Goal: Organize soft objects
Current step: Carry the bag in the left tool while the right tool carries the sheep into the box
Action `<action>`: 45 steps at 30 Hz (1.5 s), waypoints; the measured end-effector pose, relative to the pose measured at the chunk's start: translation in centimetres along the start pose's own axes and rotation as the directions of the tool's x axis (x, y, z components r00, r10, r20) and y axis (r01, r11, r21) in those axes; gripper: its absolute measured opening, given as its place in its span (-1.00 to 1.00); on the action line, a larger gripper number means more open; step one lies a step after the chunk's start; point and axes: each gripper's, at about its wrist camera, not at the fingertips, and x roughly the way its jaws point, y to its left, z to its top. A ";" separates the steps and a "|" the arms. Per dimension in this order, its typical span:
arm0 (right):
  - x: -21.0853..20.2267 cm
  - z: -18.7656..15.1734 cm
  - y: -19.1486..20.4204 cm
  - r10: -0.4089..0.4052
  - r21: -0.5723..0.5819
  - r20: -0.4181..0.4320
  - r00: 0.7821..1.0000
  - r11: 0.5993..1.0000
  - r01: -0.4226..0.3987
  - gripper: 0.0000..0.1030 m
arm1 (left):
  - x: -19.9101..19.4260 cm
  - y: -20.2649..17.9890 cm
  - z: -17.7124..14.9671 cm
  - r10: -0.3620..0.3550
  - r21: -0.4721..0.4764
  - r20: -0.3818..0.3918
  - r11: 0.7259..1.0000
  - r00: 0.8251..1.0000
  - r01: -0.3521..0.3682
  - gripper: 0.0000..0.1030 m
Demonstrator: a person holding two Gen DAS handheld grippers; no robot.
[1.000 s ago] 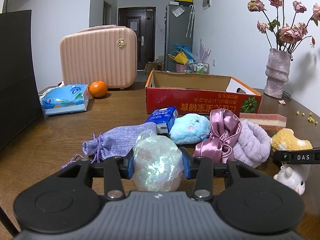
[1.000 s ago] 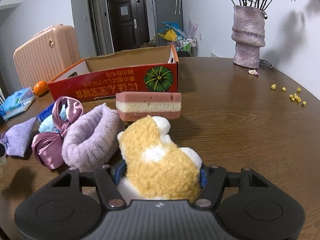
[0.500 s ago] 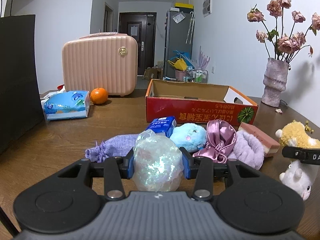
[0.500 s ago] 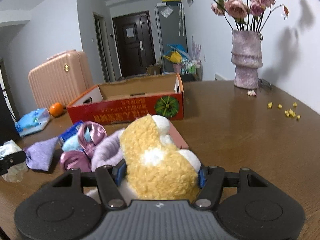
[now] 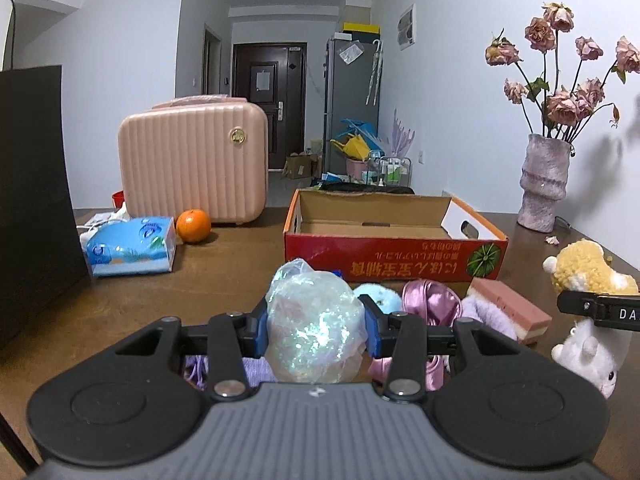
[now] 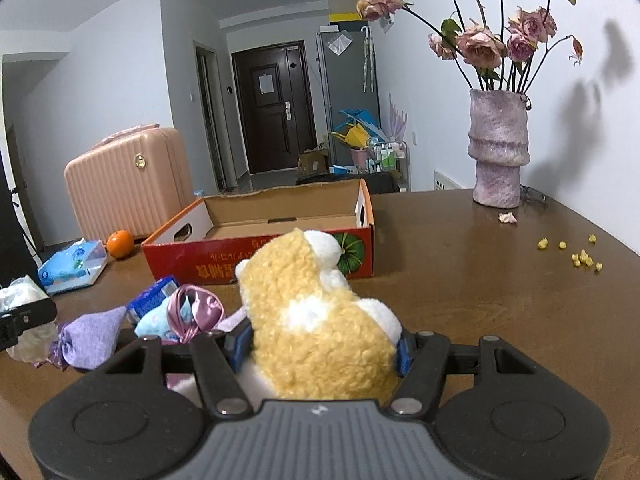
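My left gripper is shut on a shiny iridescent soft ball in clear wrap, held above the table. My right gripper is shut on a yellow and white plush toy, also lifted; that plush shows at the right edge of the left wrist view. An open red cardboard box stands empty straight ahead. On the table below lie a lilac drawstring pouch, a blue plush, a pink satin scrunchie, a purple fuzzy band and a white plush.
A pink case, an orange and a tissue pack sit at the back left. A dark bag stands on the left. A vase of dried roses stands at the back right, with yellow crumbs nearby. A layered sponge block lies by the box.
Both grippers have risen with their loads. The box interior now shows in both views, and the pile of soft things has dropped lower in the frames.
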 end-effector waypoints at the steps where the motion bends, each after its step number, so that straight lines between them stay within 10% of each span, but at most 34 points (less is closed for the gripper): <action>1: 0.0 0.2 0.0 0.000 -0.001 0.004 1.000 1.000 0.000 0.21 | 0.0 -0.1 0.2 -0.001 0.002 0.004 1.000 1.000 0.001 -0.14; 45: 11.0 10.0 0.4 0.045 0.021 0.079 0.996 0.999 -0.046 0.21 | 11.2 -2.7 9.4 -0.047 -0.039 0.045 0.998 0.998 0.049 -0.14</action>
